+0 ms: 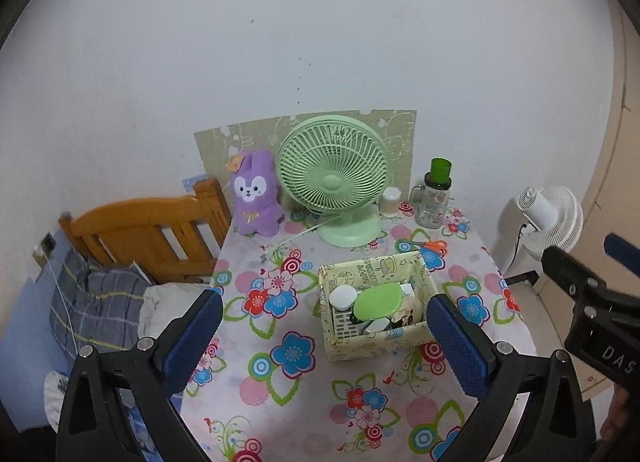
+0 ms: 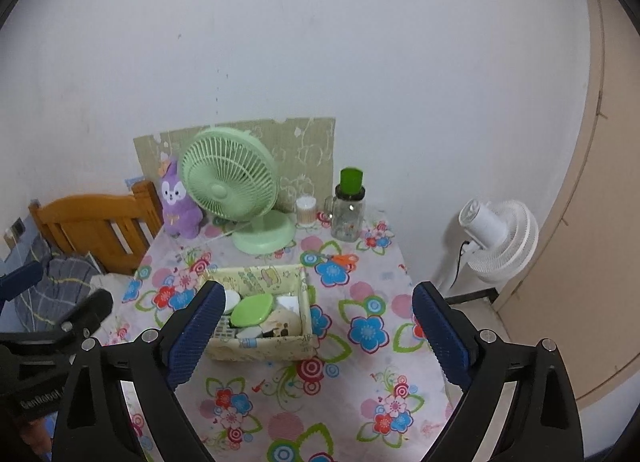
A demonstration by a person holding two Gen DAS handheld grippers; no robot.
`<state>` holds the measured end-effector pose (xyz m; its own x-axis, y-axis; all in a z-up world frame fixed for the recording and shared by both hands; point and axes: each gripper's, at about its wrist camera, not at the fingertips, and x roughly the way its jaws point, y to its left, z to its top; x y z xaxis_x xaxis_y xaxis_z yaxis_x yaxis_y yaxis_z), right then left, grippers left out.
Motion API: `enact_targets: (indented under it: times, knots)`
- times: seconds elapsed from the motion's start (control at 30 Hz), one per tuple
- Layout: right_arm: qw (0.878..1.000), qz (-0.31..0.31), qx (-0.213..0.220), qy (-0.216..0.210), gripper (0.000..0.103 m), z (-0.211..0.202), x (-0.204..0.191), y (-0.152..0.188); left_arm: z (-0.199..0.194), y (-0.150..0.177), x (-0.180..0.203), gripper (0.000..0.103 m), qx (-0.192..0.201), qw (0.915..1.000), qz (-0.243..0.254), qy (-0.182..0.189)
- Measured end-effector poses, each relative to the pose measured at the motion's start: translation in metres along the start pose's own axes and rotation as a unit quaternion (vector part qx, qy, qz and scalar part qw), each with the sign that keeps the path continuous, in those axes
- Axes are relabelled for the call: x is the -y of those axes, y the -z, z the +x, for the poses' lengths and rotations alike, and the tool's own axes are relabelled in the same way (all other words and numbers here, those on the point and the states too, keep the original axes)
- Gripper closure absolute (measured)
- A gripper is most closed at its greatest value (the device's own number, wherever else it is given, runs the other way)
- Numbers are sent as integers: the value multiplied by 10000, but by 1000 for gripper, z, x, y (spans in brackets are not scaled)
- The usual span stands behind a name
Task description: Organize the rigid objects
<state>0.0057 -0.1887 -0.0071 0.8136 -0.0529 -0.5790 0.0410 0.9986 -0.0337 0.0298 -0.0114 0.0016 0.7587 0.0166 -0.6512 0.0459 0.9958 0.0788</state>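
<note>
Above the flowered counter [image 1: 360, 414], the left gripper [image 1: 324, 338] and right gripper [image 2: 316, 326] hang spread and empty; the box [image 1: 372, 346] holds the sorted items, while stray scissors [image 1: 434, 246] beside the glass jar [image 1: 434, 201] invite a toppling reach.

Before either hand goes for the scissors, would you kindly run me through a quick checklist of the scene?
1. Left gripper empty, jaws wide: ok.
2. Right gripper empty, jaws wide: ok.
3. Orange scissors lying free on the tablecloth, nothing on top: ok.
4. Glass jar behind the scissors upright: ok.
5. Spare room in the patterned box: cannot tell, already well filled.
6. Green fan cable clear of the box: ok.
</note>
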Motion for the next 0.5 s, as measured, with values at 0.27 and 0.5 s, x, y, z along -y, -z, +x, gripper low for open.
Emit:
enact_targets:
  times: [0.27,0.5]
  knots:
    - [10000,-32,83,-14,3,-13,-2,1,-14,0,-7,0,42,9998,-185,114]
    - [10000,4,69,-34,3,-15,-2,3,-19,5,-14,0,26,9993,-358,74]
